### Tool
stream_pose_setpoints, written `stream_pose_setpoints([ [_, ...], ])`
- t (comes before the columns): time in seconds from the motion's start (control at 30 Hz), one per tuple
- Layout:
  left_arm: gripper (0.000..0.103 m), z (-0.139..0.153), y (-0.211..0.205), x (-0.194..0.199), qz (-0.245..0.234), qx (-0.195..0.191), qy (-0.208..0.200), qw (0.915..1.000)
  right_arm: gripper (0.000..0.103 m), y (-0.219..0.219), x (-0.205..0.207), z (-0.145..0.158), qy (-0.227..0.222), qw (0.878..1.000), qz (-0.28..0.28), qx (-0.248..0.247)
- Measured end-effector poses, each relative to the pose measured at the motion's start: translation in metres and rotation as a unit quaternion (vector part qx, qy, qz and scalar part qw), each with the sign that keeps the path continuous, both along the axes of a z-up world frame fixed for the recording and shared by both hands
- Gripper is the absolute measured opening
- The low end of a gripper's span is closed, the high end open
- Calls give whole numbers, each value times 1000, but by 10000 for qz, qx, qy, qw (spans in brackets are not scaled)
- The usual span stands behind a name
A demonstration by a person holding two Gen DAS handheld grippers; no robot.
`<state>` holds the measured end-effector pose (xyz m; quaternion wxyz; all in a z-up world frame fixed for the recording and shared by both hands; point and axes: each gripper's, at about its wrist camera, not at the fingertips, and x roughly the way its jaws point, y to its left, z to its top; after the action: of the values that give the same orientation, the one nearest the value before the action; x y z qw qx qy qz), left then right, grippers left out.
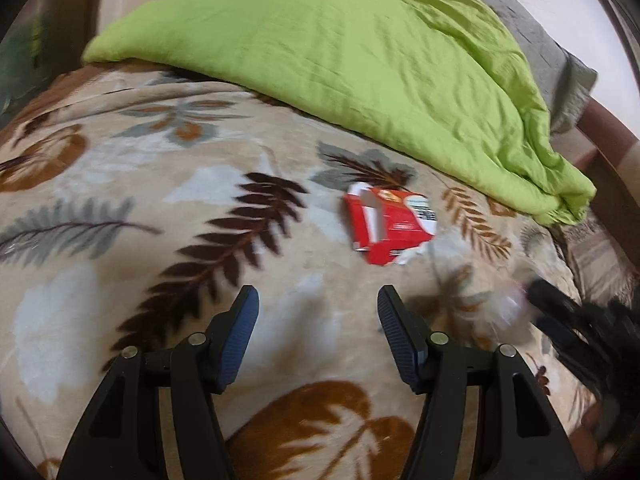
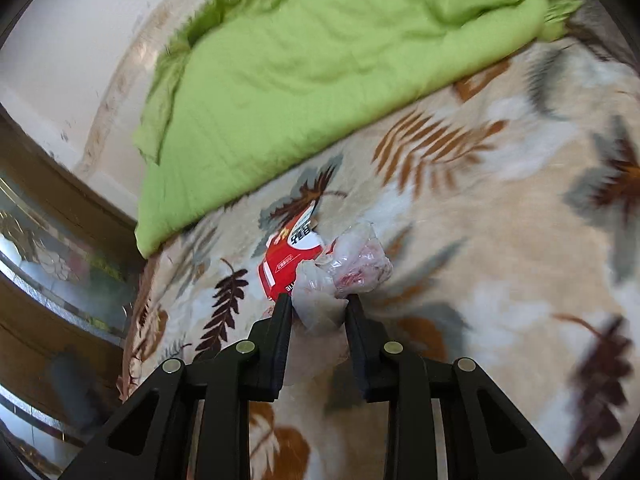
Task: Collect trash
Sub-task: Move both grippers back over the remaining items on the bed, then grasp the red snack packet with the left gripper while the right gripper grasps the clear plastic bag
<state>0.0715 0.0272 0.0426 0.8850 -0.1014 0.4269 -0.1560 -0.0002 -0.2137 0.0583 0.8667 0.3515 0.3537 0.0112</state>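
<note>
Both claws hang over the bed: the left claw (image 1: 318, 300) stands wide open with nothing between its blue-padded fingers (image 1: 240, 336), and the right claw (image 2: 318, 300) is closed on a crumpled clear plastic wrapper (image 2: 344, 268), pinched at its lower end.

Largest of all is the beige plush blanket printed with brown and grey leaves (image 1: 140, 208), which covers the bed. On the far part of it lies a rumpled lime-green quilt (image 1: 340, 60), reaching to the blanket's edge. Near the quilt's lower hem, flat on the blanket, lies a torn, flattened red cardboard carton with a white label (image 1: 390, 224). It sits ahead of the left claw, apart from it. From the right wrist view the carton (image 2: 286, 266) is just beyond the held wrapper and partly behind it; whether the two touch I cannot tell.
</note>
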Motion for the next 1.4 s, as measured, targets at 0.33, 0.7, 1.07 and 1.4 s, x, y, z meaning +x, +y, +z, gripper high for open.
stream_pose_setpoints([
  [0.33,67,-34,-26,86,-616,-1381,1274,9803,29,-32,-7,-9,-124,9995,-268,70],
  [0.7,16,-29,-60,111,-632,-1317,1232,9816,29,-48,-8,-4,-242,9990,-376,14],
  [1.07,4,32,-50,11,-1129,-555,335,9915,29,-41,-19,11,-383,9979,-328,-409],
  [1.4,4,50,-17,-113,-1205,450,-292,9913,29,5,-73,30,-508,9932,295,-1009],
])
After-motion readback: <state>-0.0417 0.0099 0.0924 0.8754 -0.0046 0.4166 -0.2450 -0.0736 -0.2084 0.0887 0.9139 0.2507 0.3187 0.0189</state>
